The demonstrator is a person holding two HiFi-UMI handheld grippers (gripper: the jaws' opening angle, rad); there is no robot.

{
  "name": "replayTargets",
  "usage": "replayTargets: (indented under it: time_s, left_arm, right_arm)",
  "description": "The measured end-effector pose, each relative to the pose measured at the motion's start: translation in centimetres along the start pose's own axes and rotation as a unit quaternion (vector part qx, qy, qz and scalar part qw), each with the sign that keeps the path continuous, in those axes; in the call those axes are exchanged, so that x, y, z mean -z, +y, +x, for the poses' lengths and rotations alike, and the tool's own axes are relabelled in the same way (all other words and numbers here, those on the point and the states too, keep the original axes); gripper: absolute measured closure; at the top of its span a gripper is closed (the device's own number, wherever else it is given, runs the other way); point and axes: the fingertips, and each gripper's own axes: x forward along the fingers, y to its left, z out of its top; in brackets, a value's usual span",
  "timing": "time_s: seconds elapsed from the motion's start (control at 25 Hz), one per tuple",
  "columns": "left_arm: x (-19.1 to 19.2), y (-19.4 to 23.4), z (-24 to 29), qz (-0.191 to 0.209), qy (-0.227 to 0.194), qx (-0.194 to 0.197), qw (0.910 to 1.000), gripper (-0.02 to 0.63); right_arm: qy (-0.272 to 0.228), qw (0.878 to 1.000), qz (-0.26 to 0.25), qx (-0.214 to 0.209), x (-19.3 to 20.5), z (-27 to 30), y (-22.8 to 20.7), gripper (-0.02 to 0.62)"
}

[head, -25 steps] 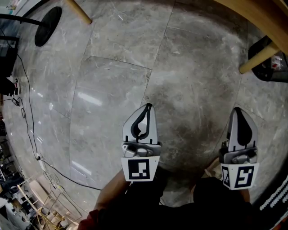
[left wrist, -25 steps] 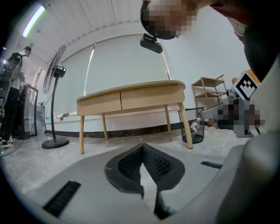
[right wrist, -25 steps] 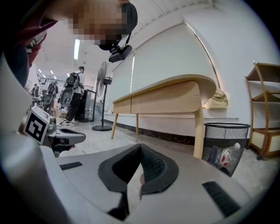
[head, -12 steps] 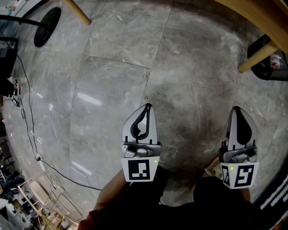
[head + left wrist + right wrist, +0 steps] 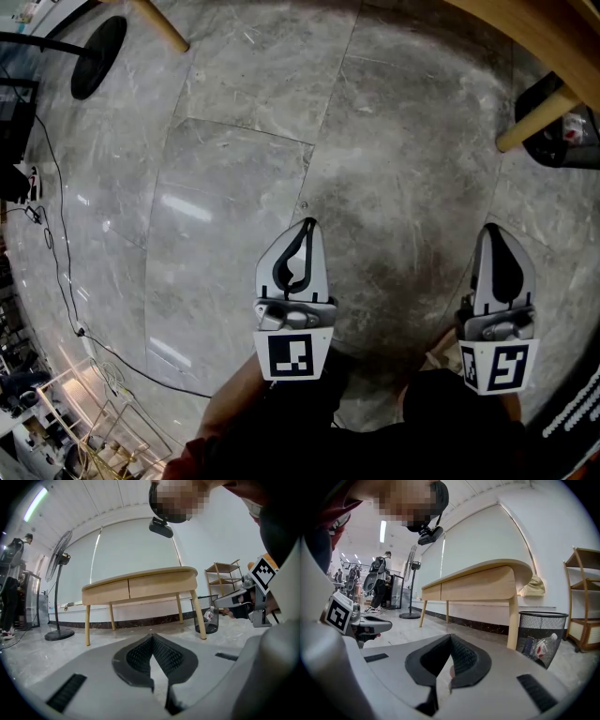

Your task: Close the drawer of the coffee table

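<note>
A light wooden coffee table (image 5: 140, 585) on slim legs stands some way ahead of both grippers, by the wall. Its two drawer fronts (image 5: 129, 588) look flush with the frame. In the right gripper view the table (image 5: 478, 585) runs off to the left. Only its edge (image 5: 534, 37) and one leg show at the top right of the head view. My left gripper (image 5: 307, 225) (image 5: 152, 637) is shut and empty, held over bare floor. My right gripper (image 5: 494, 228) (image 5: 450, 637) is level with it, also shut and empty. Neither touches the table.
A black mesh bin (image 5: 206, 616) (image 5: 539, 639) with bottles stands by the table's right leg. A standing fan (image 5: 58, 597) is left of the table, its round base (image 5: 98, 52) on the grey marble floor. Cables (image 5: 56, 244) trail at the left. Wooden shelves (image 5: 229, 581) stand at the right.
</note>
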Motion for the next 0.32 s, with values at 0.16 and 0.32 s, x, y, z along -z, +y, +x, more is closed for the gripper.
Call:
replayTargets:
  time_s: [0.16,0.32]
  left_arm:
    - [0.02,0.00,-0.01,0.001,-0.003,-0.001,1.0000,0.600]
    - [0.20,0.02,0.02,-0.001,-0.004,-0.002,1.0000,0.600]
  right_arm:
    - [0.001,1.000,-0.001,-0.001,0.09,0.01,0.09,0.598]
    - [0.000,1.000,-0.001,-0.002,0.17,0.03,0.13,0.598]
